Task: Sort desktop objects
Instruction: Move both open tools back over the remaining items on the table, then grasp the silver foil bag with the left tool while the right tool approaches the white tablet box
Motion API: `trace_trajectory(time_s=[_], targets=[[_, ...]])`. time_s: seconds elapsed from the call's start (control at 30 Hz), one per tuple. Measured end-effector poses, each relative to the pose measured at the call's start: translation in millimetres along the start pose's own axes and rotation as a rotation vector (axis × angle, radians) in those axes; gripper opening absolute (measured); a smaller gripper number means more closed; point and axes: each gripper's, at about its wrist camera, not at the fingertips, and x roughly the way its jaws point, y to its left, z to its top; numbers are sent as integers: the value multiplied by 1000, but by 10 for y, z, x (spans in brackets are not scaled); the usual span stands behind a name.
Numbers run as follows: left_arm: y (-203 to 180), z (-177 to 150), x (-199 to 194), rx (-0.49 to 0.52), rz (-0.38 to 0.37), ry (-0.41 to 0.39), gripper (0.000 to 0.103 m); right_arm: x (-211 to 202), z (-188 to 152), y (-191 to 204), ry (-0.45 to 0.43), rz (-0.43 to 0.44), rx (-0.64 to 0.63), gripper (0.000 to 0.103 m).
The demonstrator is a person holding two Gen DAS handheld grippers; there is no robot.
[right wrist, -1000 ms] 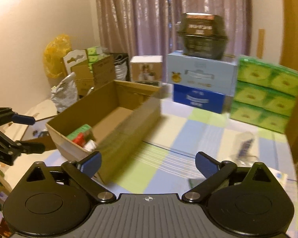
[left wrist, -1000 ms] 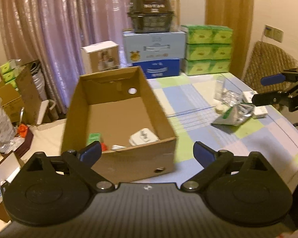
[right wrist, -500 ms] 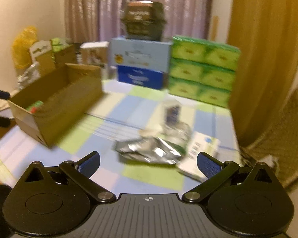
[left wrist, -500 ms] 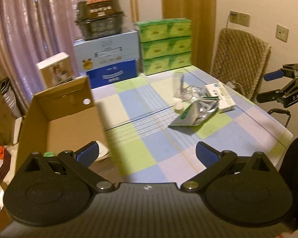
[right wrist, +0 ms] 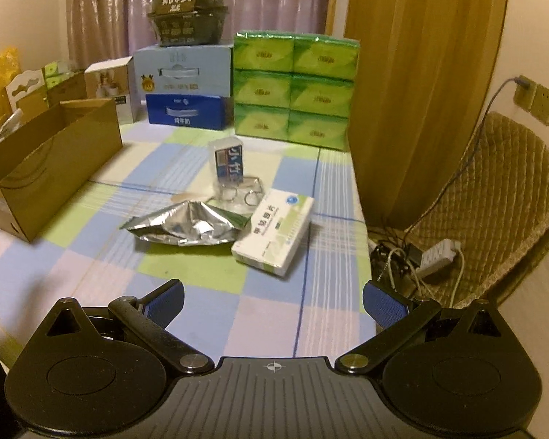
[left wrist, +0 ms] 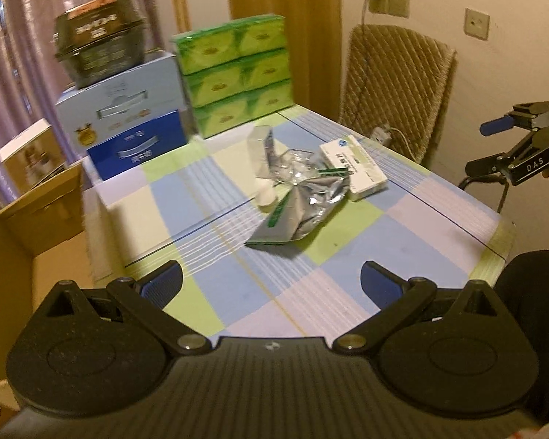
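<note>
Desktop objects lie in a loose cluster ahead of both my grippers, near the table's (right wrist: 216, 314) right edge and well short of its far edge. My right gripper (right wrist: 273, 301) has its jaws wide apart and empty, hovering over the near part of the table. Straight ahead of it and closest lies the white medicine box (right wrist: 276, 232), tilted, with its left end just beside the crumpled silver foil pouch (right wrist: 188, 225). Behind those I see two metal rings (right wrist: 243, 195) in clear wrapping, then a small blue-and-white pack (right wrist: 230, 162) standing upright. The cardboard box (right wrist: 51, 168) sits open at the table's left edge, well apart from the cluster. My left gripper (left wrist: 271, 285) is also spread open and holds nothing, over the near left part of the table; from it the foil pouch (left wrist: 303, 205) lies ahead and slightly right, the medicine box (left wrist: 353, 168) beyond that. Along the far edge stand stacked green tissue packs (right wrist: 296, 91) and blue cartons (right wrist: 185, 84).
</note>
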Motion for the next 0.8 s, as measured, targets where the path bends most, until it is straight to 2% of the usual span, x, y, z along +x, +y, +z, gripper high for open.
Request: trace_trajectory(time_s=[0.43,0.8], targets=[[-397,249,460,188,-37,49,102,280,-16,-23,60,16,-135,101],[-609,407,1145,337,-68,117,102,671,37,-63,119,39,-311,101]])
